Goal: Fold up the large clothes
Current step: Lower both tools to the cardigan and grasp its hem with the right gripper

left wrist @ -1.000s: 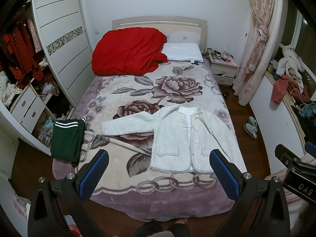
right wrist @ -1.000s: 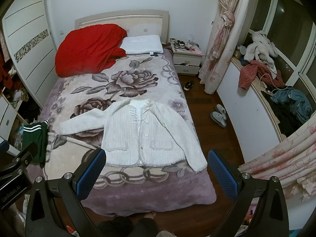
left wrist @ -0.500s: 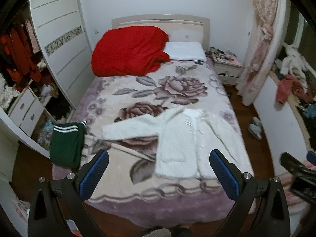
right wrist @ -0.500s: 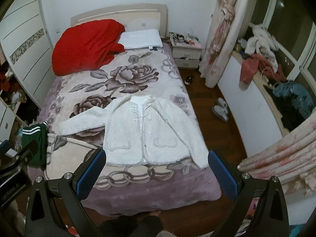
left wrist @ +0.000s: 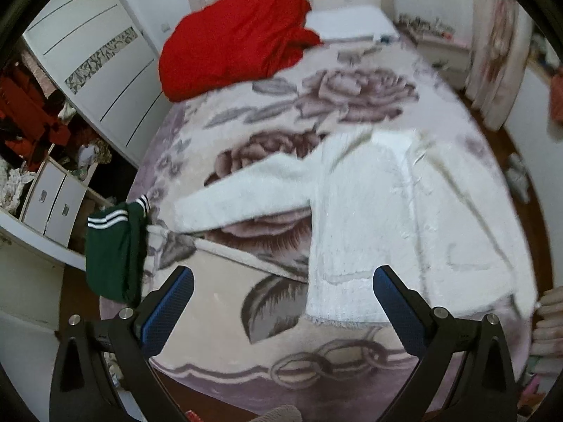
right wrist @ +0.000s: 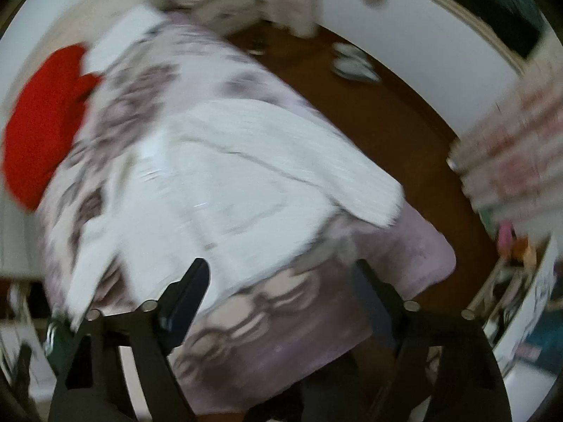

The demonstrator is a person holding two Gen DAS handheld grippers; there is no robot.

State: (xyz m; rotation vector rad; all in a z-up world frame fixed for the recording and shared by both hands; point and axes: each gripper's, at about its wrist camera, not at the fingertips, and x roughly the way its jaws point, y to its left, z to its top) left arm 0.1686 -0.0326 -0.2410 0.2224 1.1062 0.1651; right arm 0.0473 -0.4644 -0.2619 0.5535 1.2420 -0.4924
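Observation:
A white fuzzy cardigan (left wrist: 387,218) lies spread flat on the flowered bed blanket (left wrist: 218,302), front up, one sleeve stretched to the left. My left gripper (left wrist: 283,283) hangs open above the blanket, just left of the cardigan's lower hem corner, with nothing between its blue pads. In the blurred right wrist view the cardigan (right wrist: 225,176) fills the middle. My right gripper (right wrist: 281,276) is above the hem near the bed's foot; its jaws are closing, still apart, with no cloth between them.
A red quilt (left wrist: 239,38) and a white pillow (left wrist: 352,23) lie at the head of the bed. A green garment with white stripes (left wrist: 116,249) hangs over the bed's left edge. Wardrobe and drawers (left wrist: 52,204) stand left; slippers (right wrist: 352,65) and wood floor right. A hand (left wrist: 549,327) shows at the right edge.
Both grippers have dropped steeply toward the bed and the cardigan now looks much larger. The right view has rolled and blurred, and its jaws have narrowed. The left jaws stay wide.

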